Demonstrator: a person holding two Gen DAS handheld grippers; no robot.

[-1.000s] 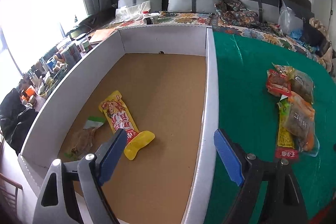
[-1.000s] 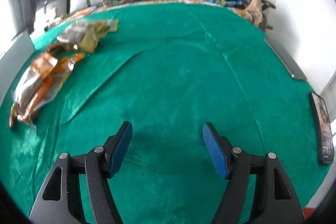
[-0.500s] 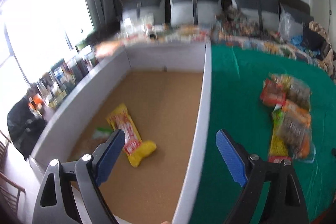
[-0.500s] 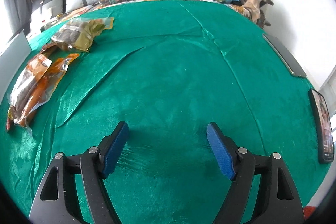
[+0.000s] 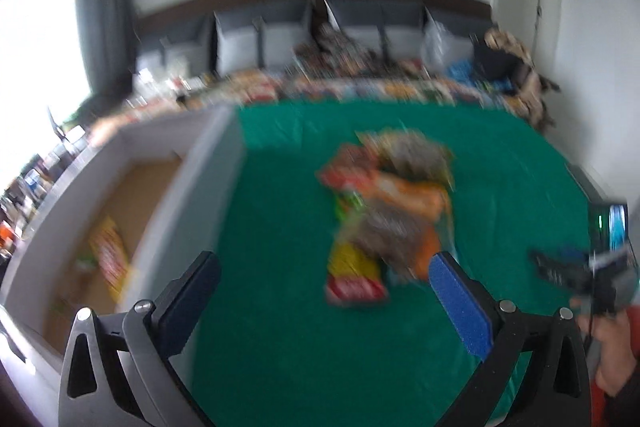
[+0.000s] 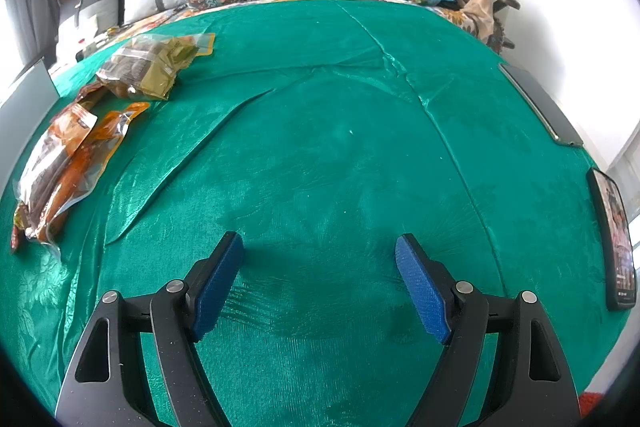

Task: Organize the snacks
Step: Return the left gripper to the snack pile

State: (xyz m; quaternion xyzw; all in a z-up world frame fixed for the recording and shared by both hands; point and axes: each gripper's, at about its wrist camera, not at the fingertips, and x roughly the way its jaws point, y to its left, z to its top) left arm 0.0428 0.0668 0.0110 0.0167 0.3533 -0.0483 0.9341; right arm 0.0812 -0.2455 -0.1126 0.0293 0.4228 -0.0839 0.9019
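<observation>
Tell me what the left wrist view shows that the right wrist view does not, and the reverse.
Only the left wrist view shows the inside of the box, with a yellow snack packet in it, the open left gripper, and the right gripper from outside. Only the right wrist view shows the phone and the right gripper's open gap. Both show the green cloth and the snack pile.

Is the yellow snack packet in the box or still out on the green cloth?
In. The yellow snack packet lies on the box floor, behind its white wall, off the green cloth.

Green cloth [image 6: 340,147], orange snack packets [image 6: 68,155], blue-padded hand-held gripper [image 6: 320,267]
</observation>
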